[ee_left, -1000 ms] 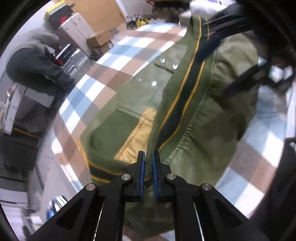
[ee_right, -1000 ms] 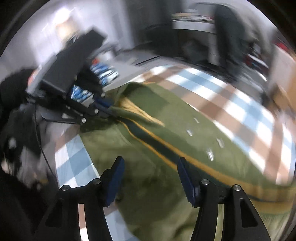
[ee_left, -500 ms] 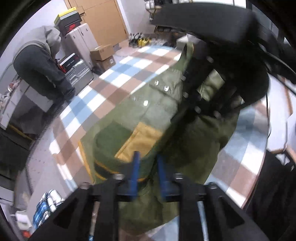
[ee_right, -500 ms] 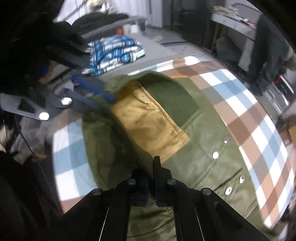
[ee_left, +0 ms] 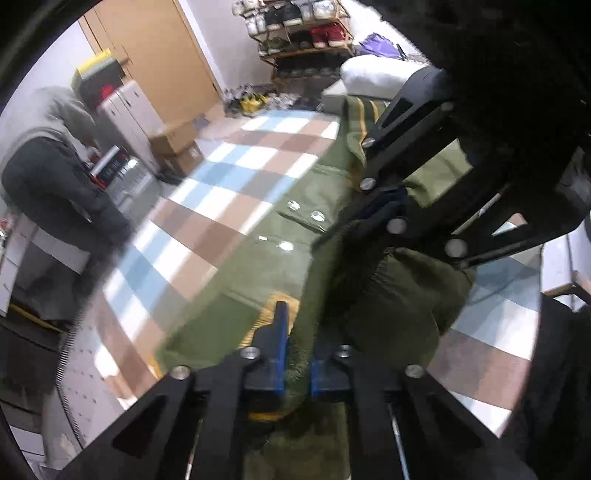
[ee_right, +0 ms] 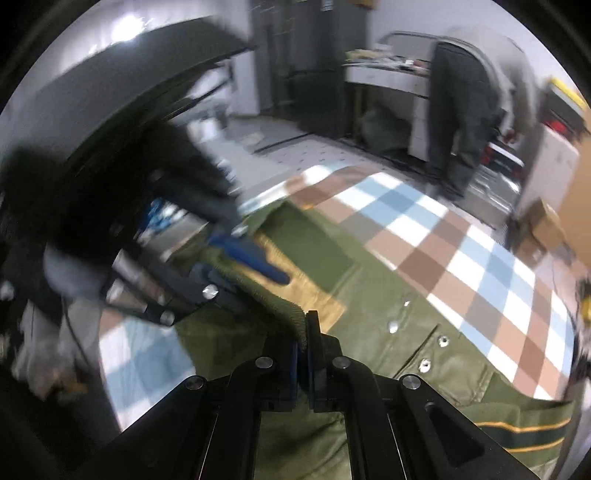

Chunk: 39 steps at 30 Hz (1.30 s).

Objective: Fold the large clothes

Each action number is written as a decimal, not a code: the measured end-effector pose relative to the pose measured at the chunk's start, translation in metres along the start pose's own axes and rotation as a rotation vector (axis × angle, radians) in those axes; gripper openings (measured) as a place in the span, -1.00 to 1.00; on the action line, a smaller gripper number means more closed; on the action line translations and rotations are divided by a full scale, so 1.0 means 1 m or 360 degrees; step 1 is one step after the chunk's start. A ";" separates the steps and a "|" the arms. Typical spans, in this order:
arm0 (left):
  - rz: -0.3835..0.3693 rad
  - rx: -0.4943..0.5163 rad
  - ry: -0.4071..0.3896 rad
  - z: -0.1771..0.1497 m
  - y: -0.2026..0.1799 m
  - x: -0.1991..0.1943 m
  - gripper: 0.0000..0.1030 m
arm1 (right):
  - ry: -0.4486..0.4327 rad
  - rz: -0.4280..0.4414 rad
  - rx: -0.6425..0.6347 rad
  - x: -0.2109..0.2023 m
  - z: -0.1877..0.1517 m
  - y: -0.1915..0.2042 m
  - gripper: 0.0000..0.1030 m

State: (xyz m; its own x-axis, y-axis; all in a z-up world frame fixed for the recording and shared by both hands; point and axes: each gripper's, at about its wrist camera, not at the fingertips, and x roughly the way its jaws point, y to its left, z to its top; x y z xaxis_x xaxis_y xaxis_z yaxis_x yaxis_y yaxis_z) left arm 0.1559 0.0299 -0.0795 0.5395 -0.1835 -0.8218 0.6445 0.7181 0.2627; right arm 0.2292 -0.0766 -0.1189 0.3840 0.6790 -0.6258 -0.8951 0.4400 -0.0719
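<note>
An olive green jacket (ee_left: 258, 266) with metal snaps, a tan lining patch and yellow-striped ribbed hems lies on a checked cloth (ee_left: 221, 192). My left gripper (ee_left: 297, 354) is shut on a ribbed fold of the jacket near its bottom hem. My right gripper (ee_right: 304, 350) is shut on the same ribbed edge a little further along. The jacket also shows in the right wrist view (ee_right: 388, 317). The right gripper shows in the left wrist view (ee_left: 413, 199), close above the cloth. The left gripper shows in the right wrist view (ee_right: 236, 258).
The checked cloth (ee_right: 443, 243) covers the work surface. A person in a grey hoodie (ee_left: 51, 173) stands beyond its far left edge by cabinets and cardboard boxes (ee_left: 177, 147). A white pillow (ee_left: 373, 75) and shoe shelves (ee_left: 303, 33) are at the back.
The right gripper went from open to shut on the ribbed edge. Both grippers have come close together and lifted the fold across the jacket.
</note>
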 end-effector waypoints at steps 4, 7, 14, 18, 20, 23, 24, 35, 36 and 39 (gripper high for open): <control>0.0105 -0.0104 0.0000 0.013 0.030 0.000 -0.93 | -0.0086 -0.0038 0.0061 0.009 0.019 -0.019 -0.95; 0.0139 -0.0210 -0.0016 0.022 0.054 0.011 -0.93 | -0.0138 -0.0074 0.0127 0.022 0.034 -0.042 -0.95; 0.0173 -0.0569 0.0228 0.005 0.105 0.117 -0.85 | 0.0089 -0.0106 0.0408 0.122 0.019 -0.110 -0.91; 0.0083 -0.0786 0.0208 -0.014 0.117 0.124 -0.72 | 0.0070 -0.0029 0.0500 0.140 0.001 -0.123 -0.90; 0.0142 -0.0829 0.0200 -0.018 0.120 0.110 -0.63 | 0.0054 -0.0006 0.0517 0.134 -0.001 -0.125 -0.74; 0.0305 -0.0848 0.0180 -0.026 0.119 0.085 -0.25 | 0.0044 -0.0037 0.0580 0.113 -0.003 -0.130 0.02; 0.0367 -0.0858 0.0172 -0.030 0.121 0.079 -0.06 | 0.0017 -0.0037 0.0614 0.099 -0.006 -0.132 0.11; 0.0385 -0.0940 -0.0041 -0.048 0.106 0.017 -0.03 | 0.0012 -0.0651 0.0453 -0.047 -0.083 -0.149 0.32; 0.0351 -0.0904 -0.0049 -0.046 0.097 0.019 0.08 | 0.0053 -0.0706 0.0428 -0.047 -0.090 -0.152 0.32; 0.0362 -0.0793 0.0062 -0.039 0.080 0.055 0.14 | 0.0263 -0.0791 0.0519 -0.025 -0.117 -0.187 0.27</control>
State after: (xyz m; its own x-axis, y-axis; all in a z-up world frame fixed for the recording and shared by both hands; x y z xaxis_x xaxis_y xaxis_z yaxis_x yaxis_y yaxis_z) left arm 0.2165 0.1035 -0.1231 0.6088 0.0314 -0.7927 0.1744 0.9695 0.1723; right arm 0.3605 -0.2446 -0.1808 0.6738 0.2579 -0.6925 -0.4928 0.8551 -0.1611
